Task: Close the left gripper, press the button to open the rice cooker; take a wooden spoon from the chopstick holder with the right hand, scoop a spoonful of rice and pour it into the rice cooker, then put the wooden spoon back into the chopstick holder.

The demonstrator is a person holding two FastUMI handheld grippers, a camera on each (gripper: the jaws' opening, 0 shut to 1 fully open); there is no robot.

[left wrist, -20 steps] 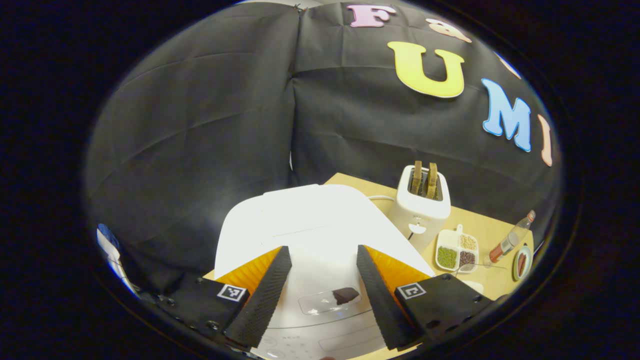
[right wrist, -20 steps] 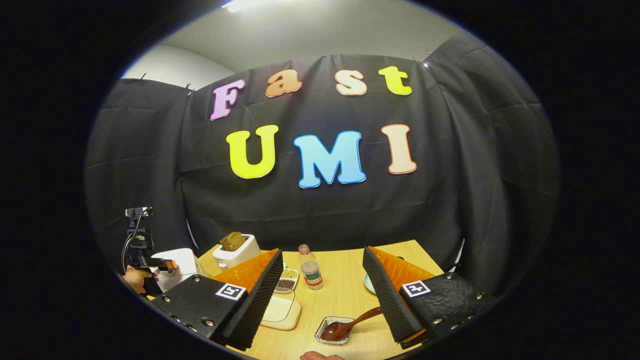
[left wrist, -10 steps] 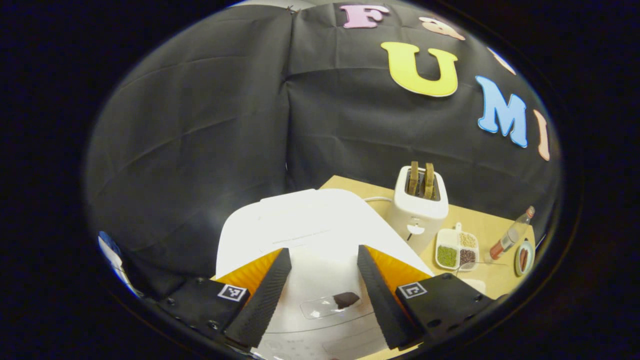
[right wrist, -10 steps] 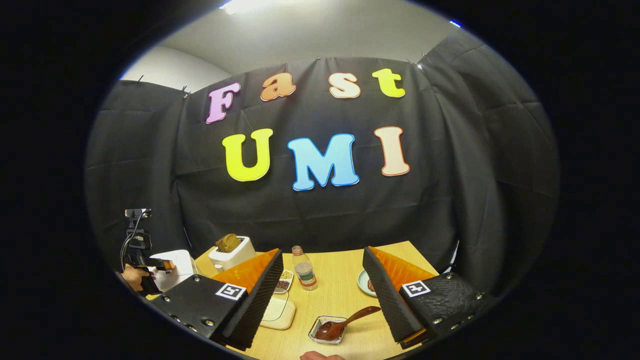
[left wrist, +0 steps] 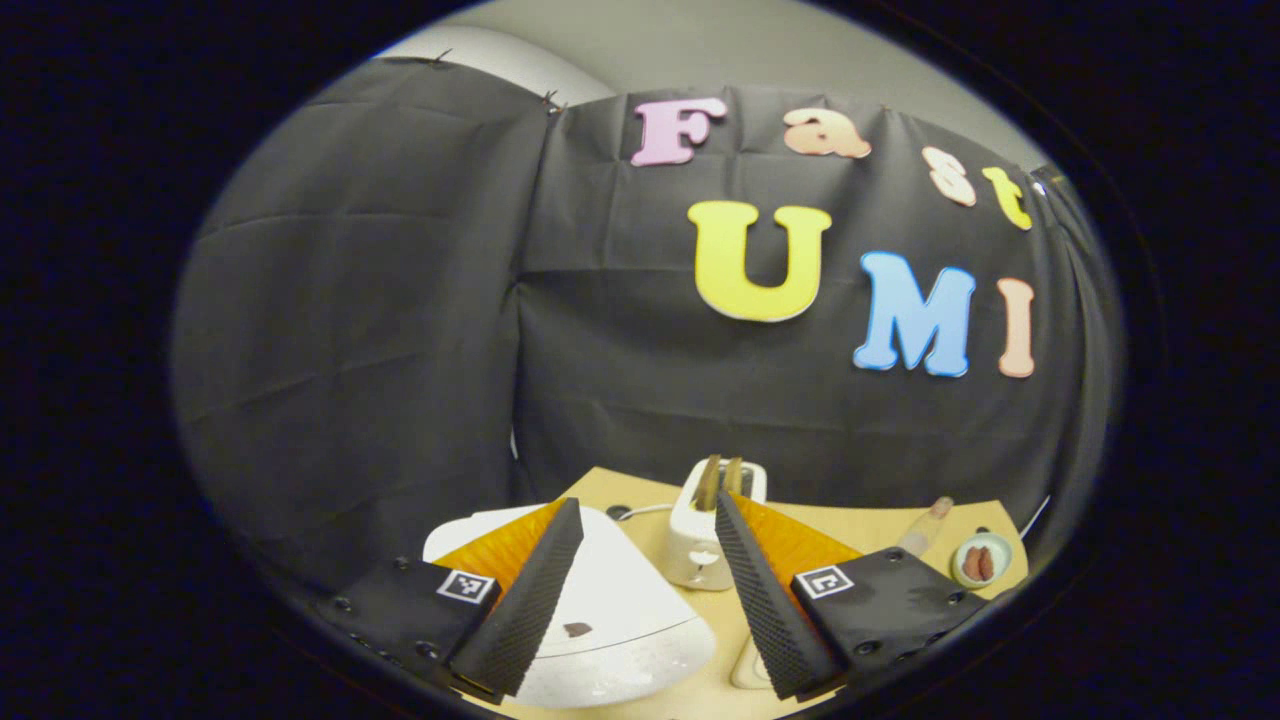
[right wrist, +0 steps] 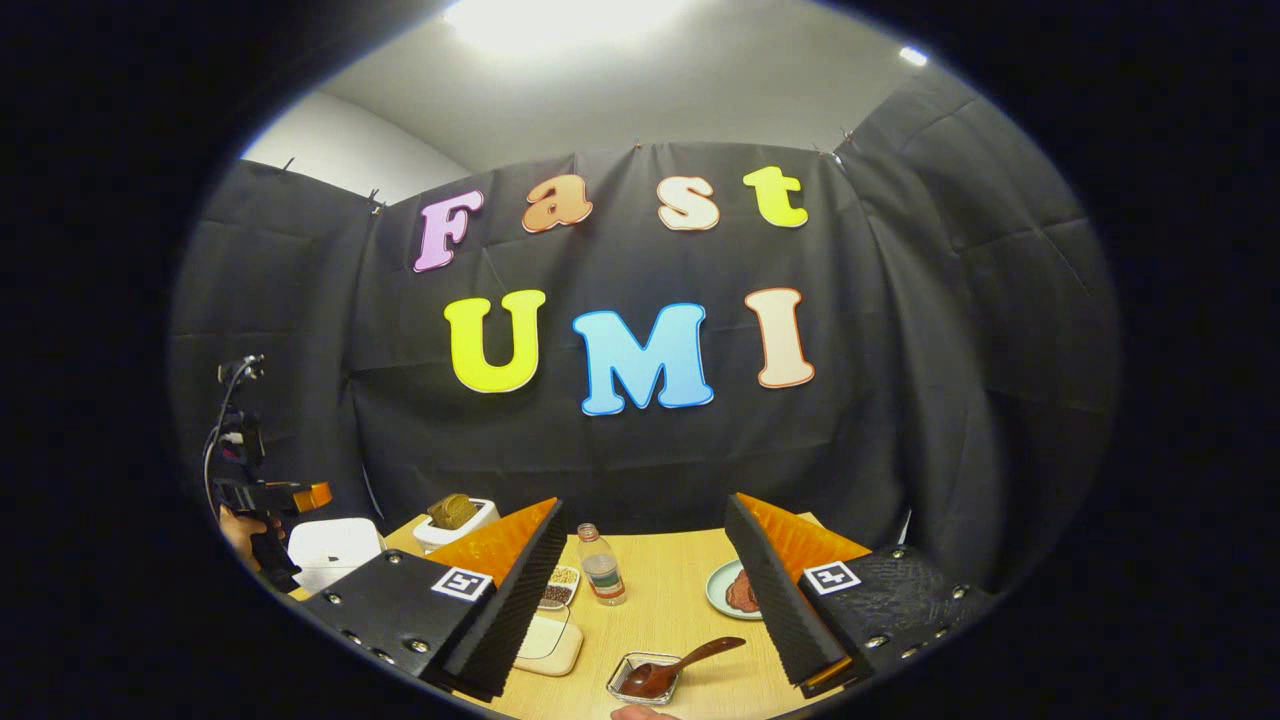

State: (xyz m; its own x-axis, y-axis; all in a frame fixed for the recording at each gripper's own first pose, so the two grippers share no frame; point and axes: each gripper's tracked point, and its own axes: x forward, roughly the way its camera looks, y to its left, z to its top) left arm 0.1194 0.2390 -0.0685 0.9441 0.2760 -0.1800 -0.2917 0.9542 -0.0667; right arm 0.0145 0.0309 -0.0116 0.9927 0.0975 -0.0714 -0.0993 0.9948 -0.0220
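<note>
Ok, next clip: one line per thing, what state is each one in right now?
Left tool: open, holding nothing.
Right tool: open, holding nothing.
Rice cooker: lid closed.
Toaster: toast sticking up from slots.
Wooden spoon: lying with its bowl in a small glass dish.
Bottle: upright, capped.

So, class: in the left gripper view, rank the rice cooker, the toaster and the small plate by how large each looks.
1. Rice cooker, largest, though it is also nearest the camera.
2. Toaster, clearly smaller, partly hidden by a gripper finger.
3. Small plate, smallest, and farthest off.
</note>
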